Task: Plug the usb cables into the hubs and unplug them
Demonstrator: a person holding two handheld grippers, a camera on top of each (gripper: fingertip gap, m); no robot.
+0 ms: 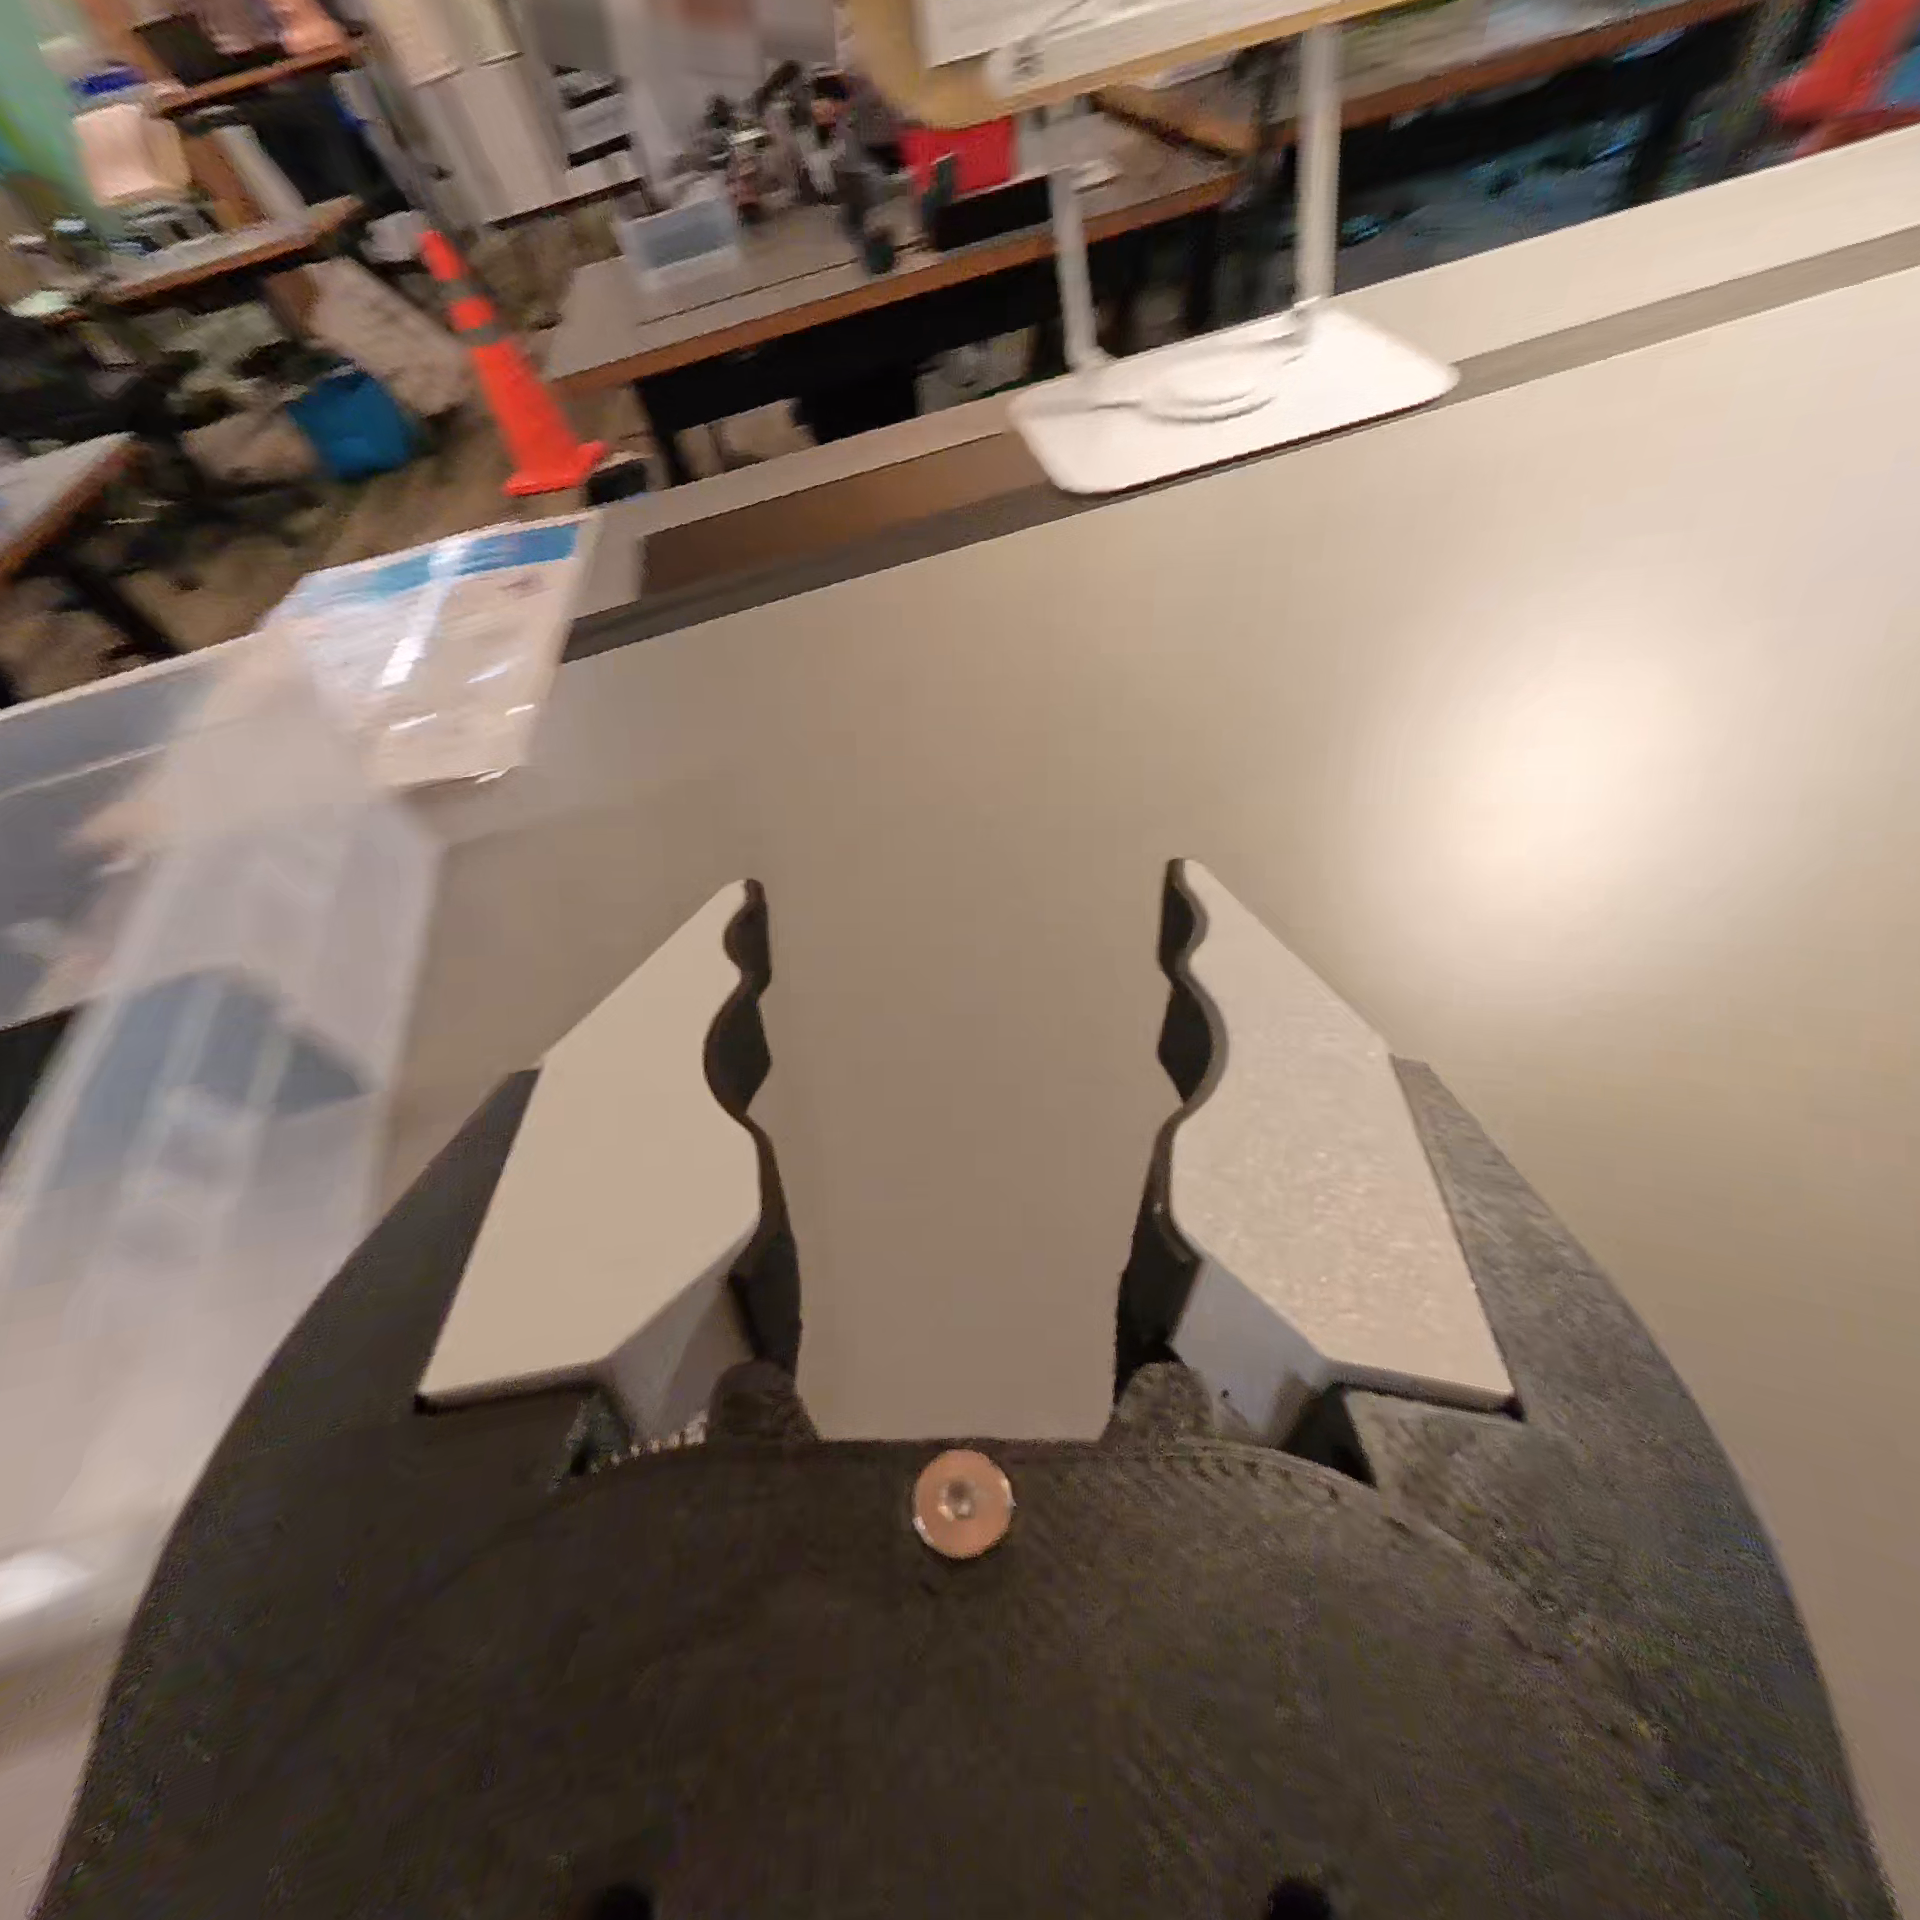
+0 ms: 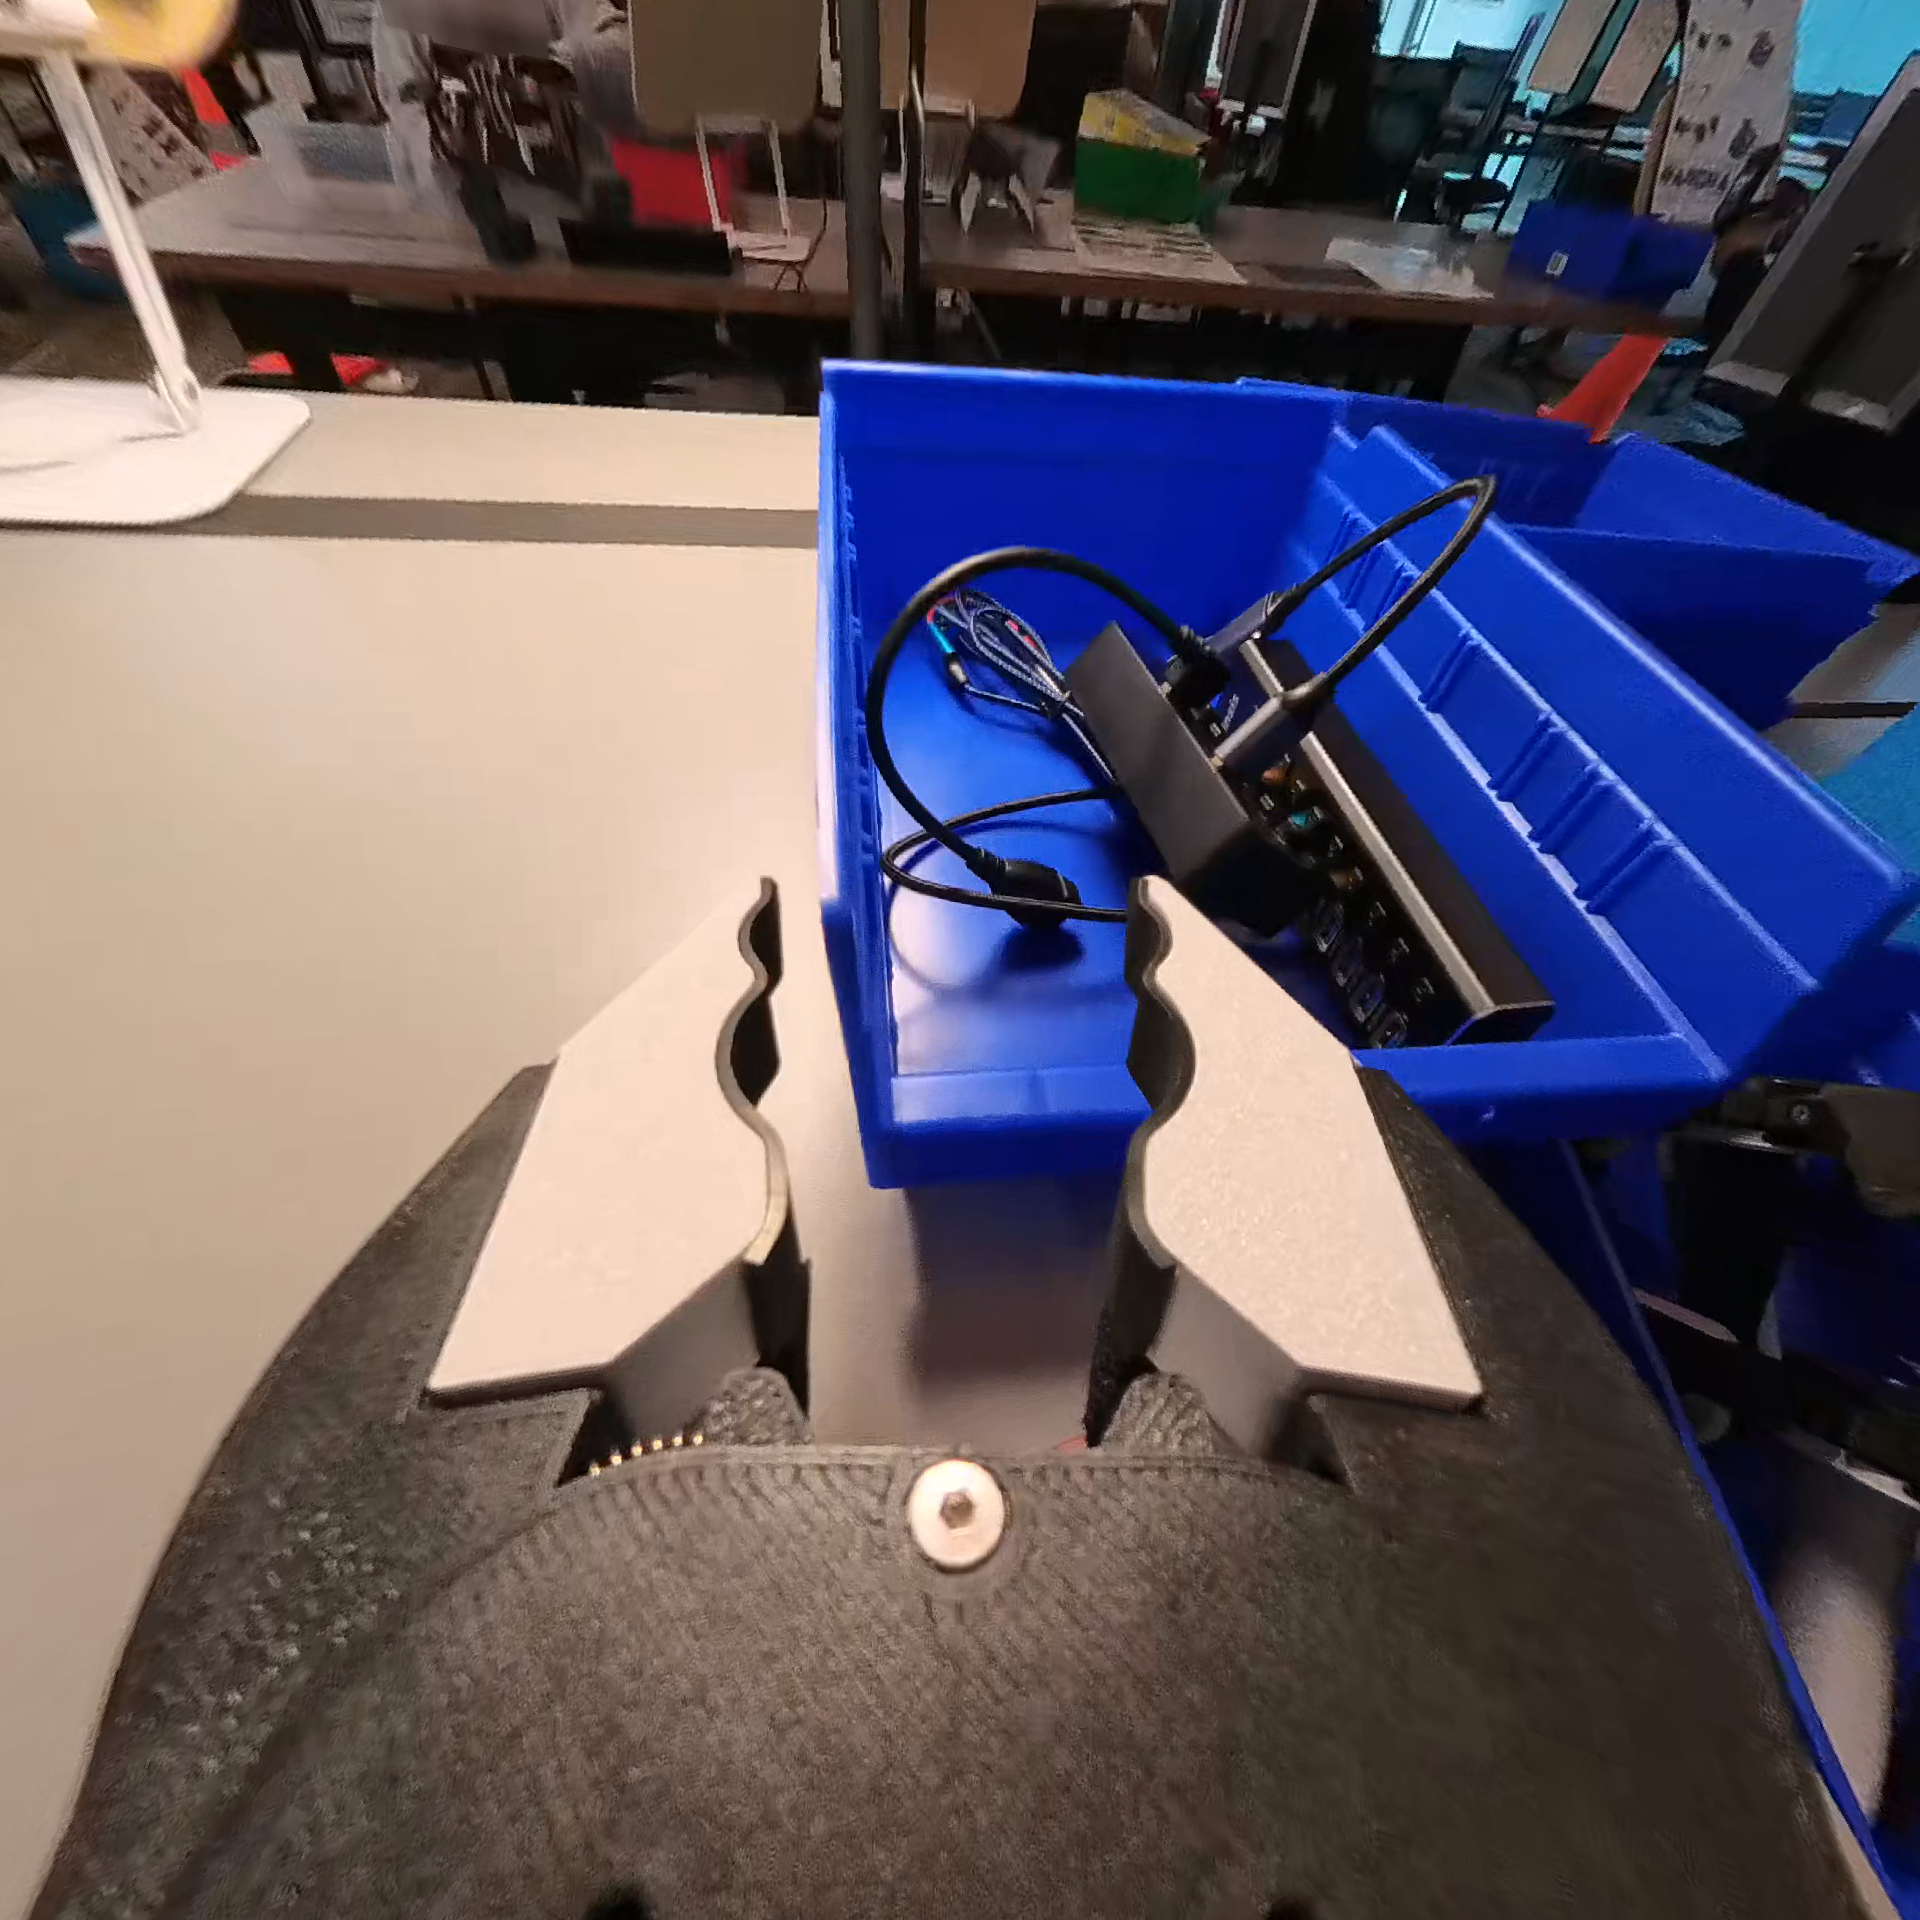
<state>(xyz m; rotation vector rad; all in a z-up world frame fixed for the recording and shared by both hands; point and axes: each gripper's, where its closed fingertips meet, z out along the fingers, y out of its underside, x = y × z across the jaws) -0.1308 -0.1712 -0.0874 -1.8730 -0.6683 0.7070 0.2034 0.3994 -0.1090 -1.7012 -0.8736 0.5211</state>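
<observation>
Between the spread fingers of the right gripper [image 2: 951, 894] nothing is held; its jaws stand apart, just short of the near wall of a blue bin [image 2: 1039, 1101] that sits on the grey table [image 2: 364, 831]. Ahead and slightly right of those tips, inside the bin, lie the task's things: a small black hub [image 2: 1164, 769] resting partly on a longer hub [image 2: 1403, 883] with a row of ports and a silvery edge. Both run with their long axes from near right to far left, leaning toward the bin's right wall. Black usb cables [image 2: 883, 727] loop over the bin floor; two connectors look seated in the hubs at the far end, and one loose plug [image 2: 1029, 883] lies on the floor just beyond the right gripper's tips, though how firmly any plug is seated cannot be told. A thinner braided bundle lies at the far left of the bin.

My judgement is that the right gripper is the nearer tool, and that the coming reach goes forward, down over the near wall.

Only the right wrist view shows the bin and hubs. The left wrist view shows the left gripper [image 1: 966, 883], also agape and empty, over bare table, with a blurred clear plastic container [image 1: 208, 987] at its left, a flat plastic packet [image 1: 447, 655] beyond, and a white stand base [image 1: 1236, 395] at the far edge.
</observation>
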